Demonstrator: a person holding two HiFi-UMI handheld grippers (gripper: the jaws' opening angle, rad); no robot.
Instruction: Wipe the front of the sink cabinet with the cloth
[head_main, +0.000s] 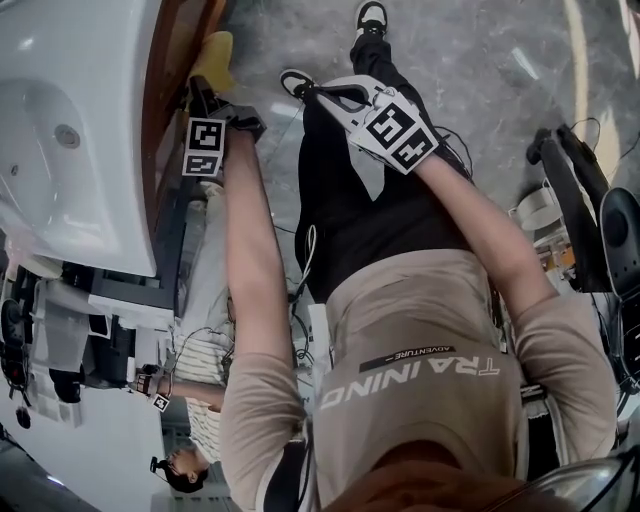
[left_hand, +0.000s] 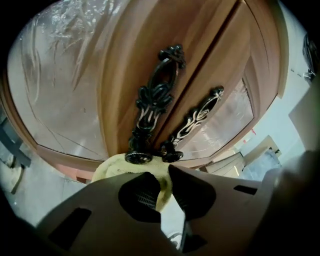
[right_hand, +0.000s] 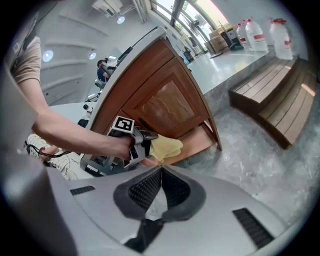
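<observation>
The left gripper (left_hand: 165, 175) has its jaws pinched on a yellow cloth (left_hand: 117, 167) and presses it against the front of the wooden cabinet (left_hand: 120, 75). In the left gripper view the cloth sits at 6 o'clock, touching the lower ends of two dark ornate handles (left_hand: 155, 95) where the doors meet. The right gripper view shows the cloth low on the cabinet front, near its bottom rail.

The right gripper (right_hand: 161, 171) is held well apart from the cabinet, its jaws pressed together on nothing.

In the head view the white sink (head_main: 60, 130) is at 9 o'clock and the cloth at 11 o'clock.

Wiping seems under way at the low centre. No view shows which parts are already clean. The door panels and upper front probably remain.
</observation>
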